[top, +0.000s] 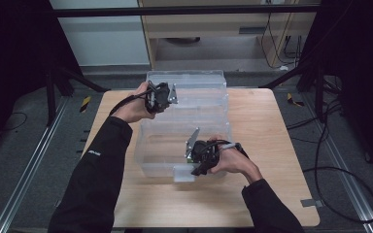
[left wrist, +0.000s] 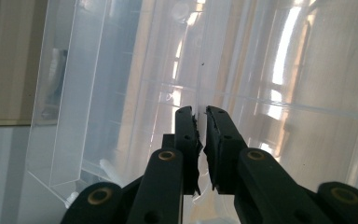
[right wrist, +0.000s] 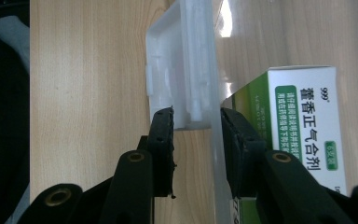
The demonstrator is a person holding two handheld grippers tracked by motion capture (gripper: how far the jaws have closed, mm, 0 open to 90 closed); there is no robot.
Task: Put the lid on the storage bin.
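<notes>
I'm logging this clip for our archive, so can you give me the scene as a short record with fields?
setting: wooden table
main object: clear plastic storage box with white latch
inside box: green and white medicine carton
left gripper: jaws shut on a thin clear wall of the box, far side
right gripper: jaws straddle the near wall at the latch; contact unclear

The wooden table [top: 272, 145] stands on a grey floor [top: 24, 145]. Beyond the table, a pale cabinet [top: 213, 29]; right of it, black cables [top: 340, 170] and yellow-black tape [top: 295, 100].
</notes>
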